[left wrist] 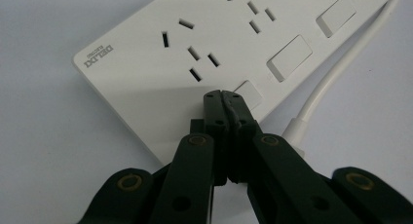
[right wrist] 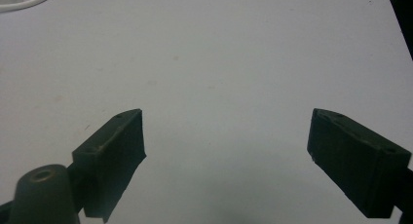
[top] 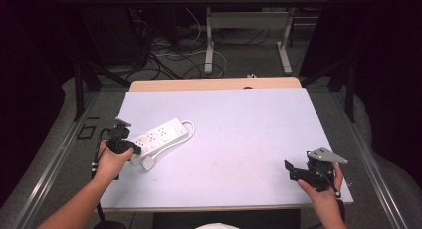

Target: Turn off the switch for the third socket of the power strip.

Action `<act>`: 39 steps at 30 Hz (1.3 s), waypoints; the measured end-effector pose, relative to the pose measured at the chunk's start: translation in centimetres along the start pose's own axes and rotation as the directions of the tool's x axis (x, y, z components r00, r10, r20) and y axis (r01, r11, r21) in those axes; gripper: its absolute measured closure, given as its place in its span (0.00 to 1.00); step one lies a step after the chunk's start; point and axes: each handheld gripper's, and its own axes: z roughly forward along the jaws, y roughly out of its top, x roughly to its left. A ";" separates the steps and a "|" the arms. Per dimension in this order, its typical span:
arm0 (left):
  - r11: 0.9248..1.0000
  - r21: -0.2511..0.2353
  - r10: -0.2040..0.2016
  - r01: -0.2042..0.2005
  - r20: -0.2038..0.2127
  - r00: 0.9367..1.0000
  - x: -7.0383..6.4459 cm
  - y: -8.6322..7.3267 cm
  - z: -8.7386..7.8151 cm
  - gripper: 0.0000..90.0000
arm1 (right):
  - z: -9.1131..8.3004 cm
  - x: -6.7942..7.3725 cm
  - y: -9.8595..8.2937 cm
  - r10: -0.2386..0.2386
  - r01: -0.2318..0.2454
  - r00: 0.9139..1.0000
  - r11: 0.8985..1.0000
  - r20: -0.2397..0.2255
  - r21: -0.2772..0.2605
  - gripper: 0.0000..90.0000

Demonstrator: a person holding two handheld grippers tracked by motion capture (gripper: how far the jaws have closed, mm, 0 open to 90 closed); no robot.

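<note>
Left gripper (left wrist: 224, 95): jaws pressed together, nothing between them, tips sitting over the near edge of the one power strip (left wrist: 195, 53), right at its nearest rocker switch (left wrist: 247, 93); can't tell if the tips actually touch it. In the high view the same gripper (top: 130, 147) is at the strip's near-left end, held by the person's left hand (top: 112, 162). One white power strip (top: 158, 135) on the table, lying diagonally in the left half, near-left end by the gripper, far end pointing up-right. Left gripper view counts: three rocker switches in shot, the nearest partly under the jaw tips, the other two (left wrist: 289, 57) (left wrist: 336, 22) further along the same edge; at least three socket slot groups, the far ones cut off by the frame; one grey logo (left wrist: 100, 55) at the strip's corner. One white cable (top: 185, 132) loops off the far end and runs back along the strip's near side to one white plug (top: 148, 163), lying just beside the left hand. Right gripper (right wrist: 226, 141): jaws wide apart, holding nothing, bare tabletop (right wrist: 219, 63) between them. High view puts it (top: 294, 171) near the table's near-right corner in the right hand (top: 323, 191), well apart from the strip. One white table (top: 239, 124), two grippers, two hands.
</note>
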 end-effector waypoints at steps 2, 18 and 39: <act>1.000 -0.018 0.000 0.000 -0.001 1.000 0.0 -0.1 0.1 1.00 | 0.0 0.0 0.0 0.000 0.000 1.000 1.000 0.000 0.000 0.14; 1.000 -0.031 0.005 -0.004 0.029 1.000 0.3 -0.3 0.0 0.97 | 0.0 0.0 0.0 -0.003 0.003 1.000 1.000 -0.004 0.001 0.15; 0.980 -0.128 0.152 -0.150 0.003 0.988 0.5 -0.5 -0.5 0.70 | 0.0 0.0 0.0 -0.004 0.004 1.000 1.000 -0.007 0.004 0.15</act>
